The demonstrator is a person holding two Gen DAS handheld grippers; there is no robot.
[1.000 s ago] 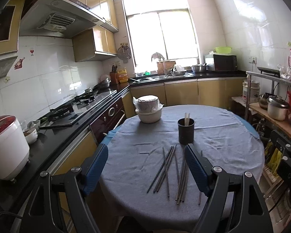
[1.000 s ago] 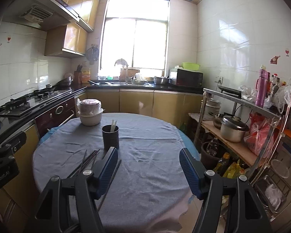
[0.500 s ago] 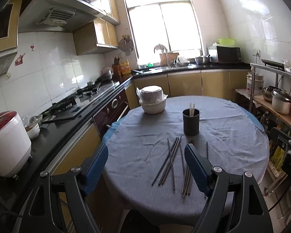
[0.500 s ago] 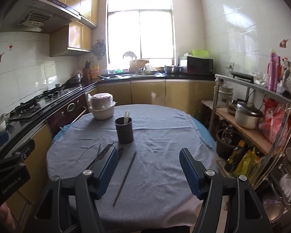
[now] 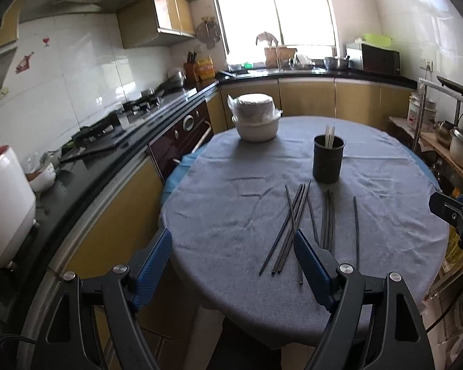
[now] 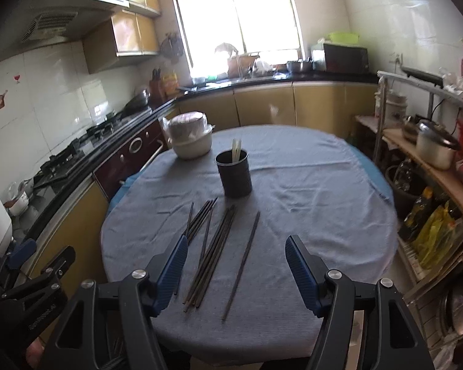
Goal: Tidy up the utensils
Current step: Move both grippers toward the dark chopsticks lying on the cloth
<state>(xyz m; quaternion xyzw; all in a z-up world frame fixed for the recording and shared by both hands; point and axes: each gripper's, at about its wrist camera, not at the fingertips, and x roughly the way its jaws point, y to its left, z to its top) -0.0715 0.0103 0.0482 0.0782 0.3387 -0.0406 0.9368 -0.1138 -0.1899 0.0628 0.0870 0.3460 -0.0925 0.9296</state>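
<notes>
A bunch of dark chopsticks (image 6: 214, 240) are lying loose on the grey tablecloth (image 6: 308, 203), fanned out in a few rough clusters with their far tips aimed at the black utensil cup (image 6: 234, 172), and one single chopstick (image 6: 242, 257) sits a little apart on the right of the pile. The cup stands upright just past those tips and already has a couple of pale sticks (image 6: 236, 151) poking out of it. Same spread shows from the left wrist view: chopsticks (image 5: 296, 219) near the front edge of the round table, cup (image 5: 328, 162) beyond them. Further back toward the left of the cup there's a white bowl stack wrapped in plastic (image 5: 256, 120). The right gripper (image 6: 236, 266) hangs above the near edge of the table, tilted down at the pile, jaws spread wide with nothing between them; the chopstick ends lie under the gap, but it isn't touching them. The left gripper (image 5: 233, 262) is also wide apart and empty, held over the front left edge of the table, with its right finger (image 5: 308, 265) overlapping the near ends of the chopsticks in the view. Around the table: black countertop with a gas stove (image 5: 123, 114) on the left, a white rice cooker (image 5: 3, 206) nearer the camera, and a metal shelf rack with pots (image 6: 435, 148) on the right.
</notes>
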